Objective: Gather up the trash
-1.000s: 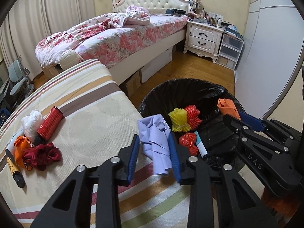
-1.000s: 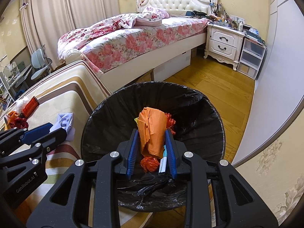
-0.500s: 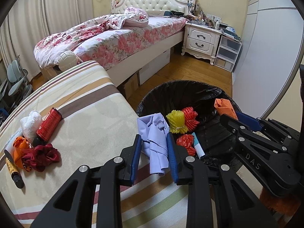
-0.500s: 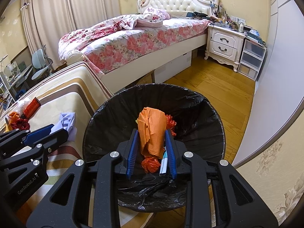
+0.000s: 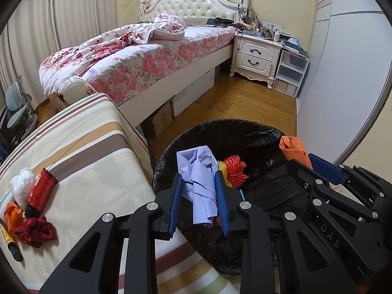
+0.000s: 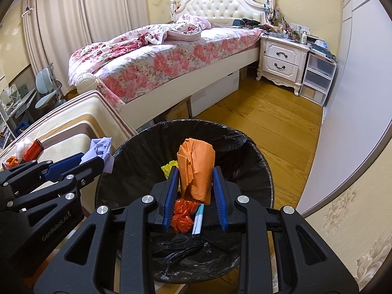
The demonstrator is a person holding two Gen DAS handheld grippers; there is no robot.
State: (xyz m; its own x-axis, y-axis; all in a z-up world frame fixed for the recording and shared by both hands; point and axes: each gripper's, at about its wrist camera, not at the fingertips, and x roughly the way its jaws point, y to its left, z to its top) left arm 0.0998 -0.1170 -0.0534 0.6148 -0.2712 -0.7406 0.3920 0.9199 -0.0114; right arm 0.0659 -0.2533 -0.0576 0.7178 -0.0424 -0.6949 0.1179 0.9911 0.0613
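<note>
Left wrist view: the left gripper (image 5: 199,196) pinches a crumpled lavender paper (image 5: 199,176) between its blue pads, holding it over the near rim of the trash bin (image 5: 220,127); the right gripper (image 5: 325,169), whose body reads "DAS", grips a crumpled orange paper (image 5: 292,148) over the bin's far-right edge. The bin, lined with a black bag, contains a red mesh wad (image 5: 235,169) and a yellow one beside it, partly hidden. On the striped mattress (image 5: 93,161) remain a white wad (image 5: 22,183), a red can (image 5: 41,192), an orange scrap (image 5: 12,216), a dark red cloth (image 5: 36,230) and a marker (image 5: 9,243). Right wrist view: the left gripper's side reads "GenRobot.AI"; within the bin, beneath the orange paper (image 6: 196,171), lie a red wad (image 6: 182,214) and a white-and-teal stick (image 6: 198,220).
</note>
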